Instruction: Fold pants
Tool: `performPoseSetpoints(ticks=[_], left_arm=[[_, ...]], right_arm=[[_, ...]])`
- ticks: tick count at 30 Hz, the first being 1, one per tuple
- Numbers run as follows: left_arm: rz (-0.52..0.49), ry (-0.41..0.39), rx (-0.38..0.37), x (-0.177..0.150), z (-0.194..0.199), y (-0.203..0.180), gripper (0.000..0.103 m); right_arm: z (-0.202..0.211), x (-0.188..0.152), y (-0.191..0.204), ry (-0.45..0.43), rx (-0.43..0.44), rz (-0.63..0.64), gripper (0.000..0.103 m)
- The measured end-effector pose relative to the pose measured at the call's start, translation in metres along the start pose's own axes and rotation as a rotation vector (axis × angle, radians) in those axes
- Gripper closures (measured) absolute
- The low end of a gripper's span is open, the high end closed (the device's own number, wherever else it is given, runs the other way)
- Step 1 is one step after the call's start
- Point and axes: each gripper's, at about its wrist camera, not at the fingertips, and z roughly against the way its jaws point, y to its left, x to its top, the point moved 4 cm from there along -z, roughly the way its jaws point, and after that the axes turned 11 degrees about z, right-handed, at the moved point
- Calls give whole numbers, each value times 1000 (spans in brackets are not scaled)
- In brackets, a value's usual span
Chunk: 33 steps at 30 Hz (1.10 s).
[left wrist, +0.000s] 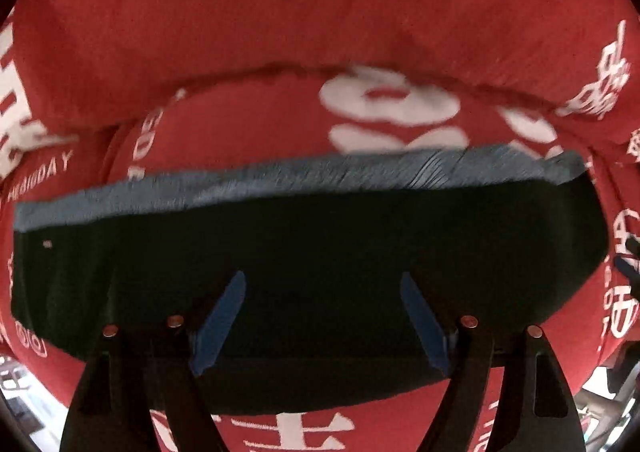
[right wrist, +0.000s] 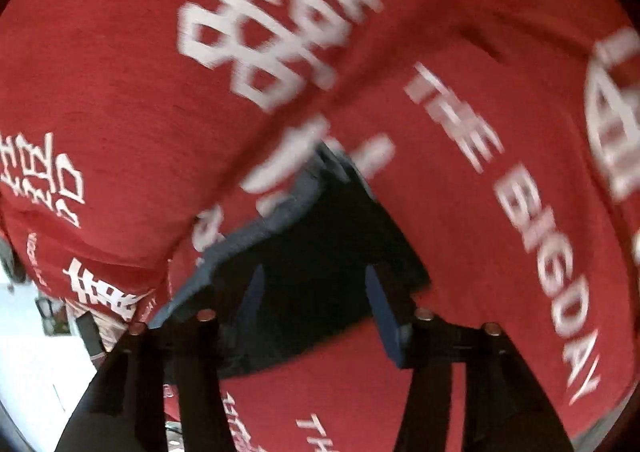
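One pair of dark pants (left wrist: 304, 272), folded flat with a single grey-blue band (left wrist: 280, 182) along its far edge, lies on one red cloth (left wrist: 280, 12) printed with white lettering, directly beneath the left gripper (left wrist: 322, 318), whose two blue-padded fingers (left wrist: 220, 324) stand spread apart above the fabric, pinching nothing. In the blurred right wrist view, the same pants (right wrist: 320, 252) sit under and just ahead of the right gripper (right wrist: 316, 312); its two fingers (right wrist: 384, 316) are likewise parted over the dark cloth, with nothing clamped between them.
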Motion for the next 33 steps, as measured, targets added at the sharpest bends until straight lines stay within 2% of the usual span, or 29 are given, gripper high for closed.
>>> performPoseSetpoints(ticks=[4,5,6,7,8,12,15,17,18,19,20,23,27,28,29,30,31,33], left_arm=[[9,16,14,-8,-9,3,22],[9,17,14,-8,-11,2,22],[8,19,17,-8,-13,1,22],[9,22,22,-8,-14,0,22],[11,19,18,-7,-12,-2,22],[-2,-10,17,-8,-8,-6,22],[22,53,64,-11,-31,2,22],[59,54,58,-8,-29,8,22],[66,34,53,-6,-23,11,22],[64,17,56,-5,-18,12,22],[55,-2,61,-2,-13,13,22],[20,-30,71,10,-11,8,22],[22,-28,122,27,-38,3,22],[28,-37,132,33,-43,2,20],[41,-64,141,39,-46,3,13],[57,-97,153,46,-47,4,12],[66,-90,150,53,-50,7,11],[100,-93,132,62,-53,14,7]], right_arm=[[-22,-11,-19,19,20,-71,60],[-25,-7,-19,5,19,-68,67],[-29,-2,-19,-3,14,-65,84],[-31,2,-18,-8,11,-71,95],[-30,5,-15,-14,9,-81,96],[-13,1,-7,-48,-20,-45,97],[-28,-18,-30,32,-61,-111,96],[-32,-24,-43,48,-28,-174,90],[-24,-23,-42,39,-52,-174,75],[-15,-22,-38,27,-99,-149,69],[-2,-19,-28,-2,-141,-96,68],[10,-8,10,-30,-152,85,68],[-31,22,63,15,-170,339,67],[-42,27,68,24,-172,367,65],[-63,36,70,47,-194,393,63],[-77,41,69,66,-226,398,63],[-89,46,64,82,-251,390,63],[-95,59,58,30,-238,368,66]])
